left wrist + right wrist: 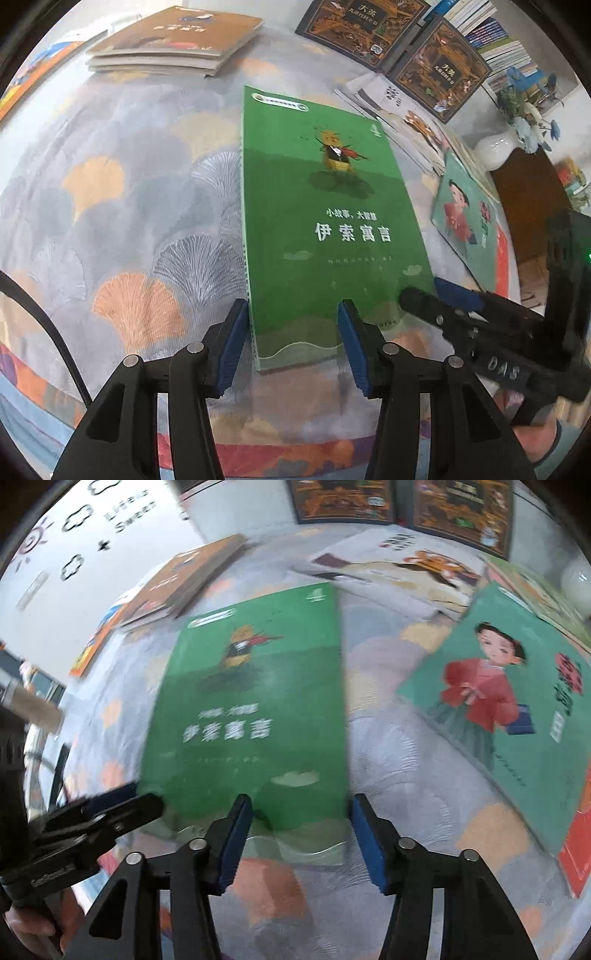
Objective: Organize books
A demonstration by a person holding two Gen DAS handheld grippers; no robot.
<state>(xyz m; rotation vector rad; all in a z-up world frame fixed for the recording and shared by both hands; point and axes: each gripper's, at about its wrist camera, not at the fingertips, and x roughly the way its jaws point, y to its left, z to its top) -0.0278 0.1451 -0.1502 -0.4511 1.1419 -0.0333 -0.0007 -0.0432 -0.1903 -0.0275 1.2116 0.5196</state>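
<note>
1. A green paperback book point(325, 221) lay flat on a tabletop covered with a cloth point(122, 206) printed with grey and orange fan-shaped leaves. Its cover showed a small cartoon insect playing a violin above white Chinese title characters.
2. The left gripper point(290, 341) pointed steeply down at the book's near edge. Its blue-padded fingers point(231, 347) stood apart, one just outside the book's left edge, the other over the cover. Neither pad visibly pressed on the book.
3. The right gripper point(301, 840) pointed down at the same near edge, towards the book's right corner. Its fingers point(236, 840) were also apart, one over the cover, the other just past the right edge. They gripped nothing. This view was blurred.
4. In the left view, the right gripper came in from the right, its tip over the book's near right corner. I could not tell whether it touched.
5. A teal book point(506, 701) showing a figure in a red robe lay at an angle to the right of the green book, near it but apart.
6. A stack of brown-covered books point(173, 40) sat further back on the left.
7. Two dark ornate books point(399, 44) stood at the back, with pale picture books point(399, 107) spread in front of them.
8. A white vase point(495, 147) holding blue flowers stood at the far right.
</note>
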